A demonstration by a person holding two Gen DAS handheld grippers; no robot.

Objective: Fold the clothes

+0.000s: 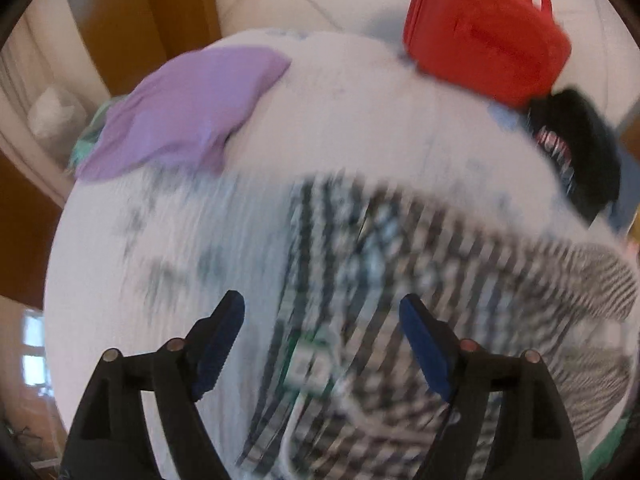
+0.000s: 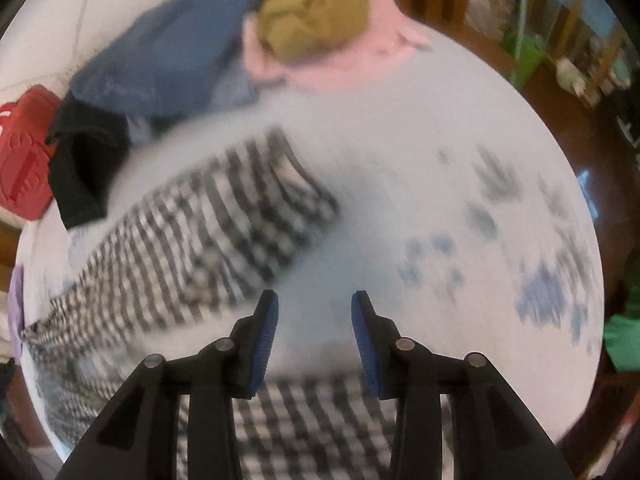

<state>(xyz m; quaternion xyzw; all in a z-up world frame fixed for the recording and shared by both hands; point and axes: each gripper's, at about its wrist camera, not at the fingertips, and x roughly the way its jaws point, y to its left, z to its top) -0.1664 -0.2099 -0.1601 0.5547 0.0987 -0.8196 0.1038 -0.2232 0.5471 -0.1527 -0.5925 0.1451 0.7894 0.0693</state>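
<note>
A black-and-white checked shirt (image 1: 400, 280) lies spread on the round white table (image 1: 340, 112); both views are motion-blurred. My left gripper (image 1: 322, 312) is open above the shirt's collar area, with nothing between its blue pads. In the right wrist view the checked shirt (image 2: 208, 232) lies to the left and under my right gripper (image 2: 314, 312), which is open and empty above the table (image 2: 400, 120).
A folded lilac garment (image 1: 180, 112) lies at the table's far left, a red bag (image 1: 484, 28) and a black garment (image 1: 576, 152) at the far right. In the right wrist view, blue (image 2: 168, 64) and pink (image 2: 340, 64) garments and a tan bag (image 2: 316, 8) lie at the far edge.
</note>
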